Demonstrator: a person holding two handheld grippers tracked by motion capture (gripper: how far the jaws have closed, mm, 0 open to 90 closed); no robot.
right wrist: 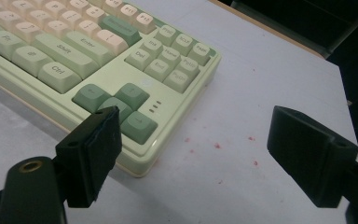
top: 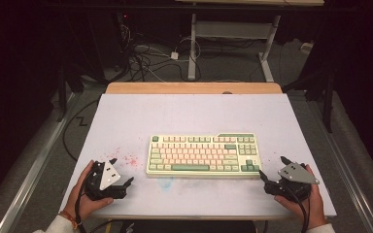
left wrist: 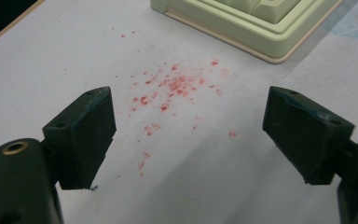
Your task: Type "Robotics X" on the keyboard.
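A pale green keyboard [top: 203, 155] with pink and green keys lies flat in the middle of the white table mat [top: 126, 116]. My left gripper [top: 122, 172] rests near the mat's front left, open, with nothing between its jaws; its own view shows the left gripper [left wrist: 189, 135] over red stains [left wrist: 177, 86], with the keyboard's corner [left wrist: 242, 28] beyond. My right gripper [top: 272, 170] sits off the keyboard's front right corner, open and empty. In the right gripper view the right gripper [right wrist: 193, 156] has one jaw overlapping the arrow keys [right wrist: 116, 105] of the keyboard [right wrist: 74, 56].
Red speckles [top: 128, 159] mark the mat left of the keyboard, and a faint blue smudge [top: 165, 182] lies in front of it. A wooden table edge [top: 194, 88] runs along the back. Cables [top: 141, 58] and desk legs [top: 192, 48] stand on the floor beyond.
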